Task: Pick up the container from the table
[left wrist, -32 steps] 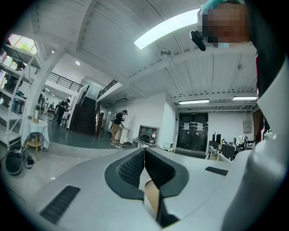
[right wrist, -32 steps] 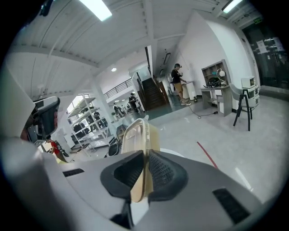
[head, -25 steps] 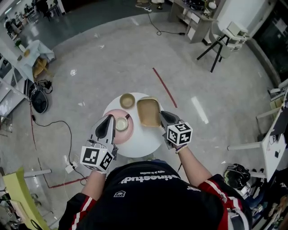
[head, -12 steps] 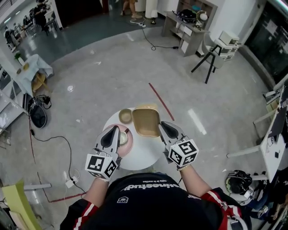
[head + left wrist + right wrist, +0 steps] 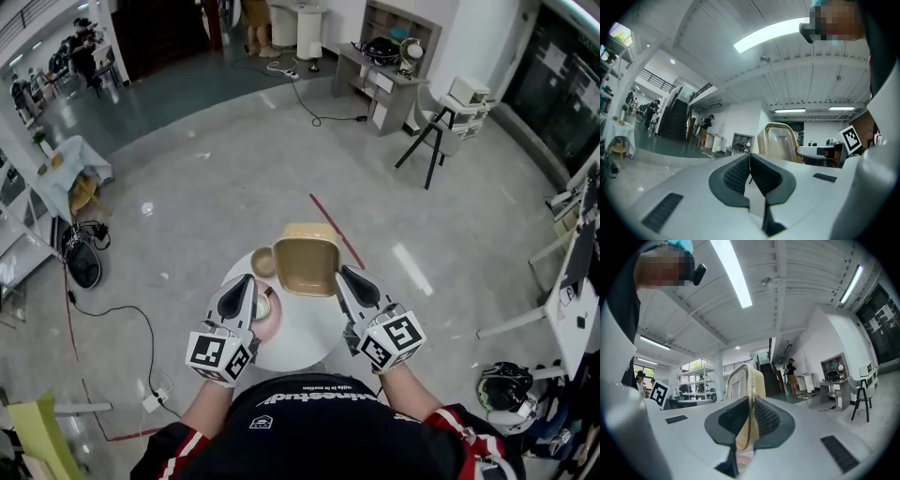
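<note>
The tan plastic container [image 5: 306, 264] hangs tilted in the air above the round white table [image 5: 302, 330]. My right gripper [image 5: 345, 274] is shut on its right rim. In the right gripper view the container [image 5: 743, 379] stands on edge with its rim pinched between the dark pads of the right gripper [image 5: 751, 420]. My left gripper [image 5: 246, 281] hovers over the pink plate [image 5: 273, 321], shut with nothing in it. In the left gripper view the left gripper [image 5: 750, 161] has its pads together, and the container [image 5: 780, 140] shows beyond them to the right.
A small tan bowl [image 5: 263, 262] sits at the table's far left, and a cup [image 5: 262, 303] stands on the pink plate. A red strip [image 5: 336, 230] lies on the grey floor beyond the table. Cables [image 5: 141, 323] trail on the floor at left.
My right gripper has risen with the container, lifting it off the table towards the camera. The left gripper has risen only slightly over the pink plate.
</note>
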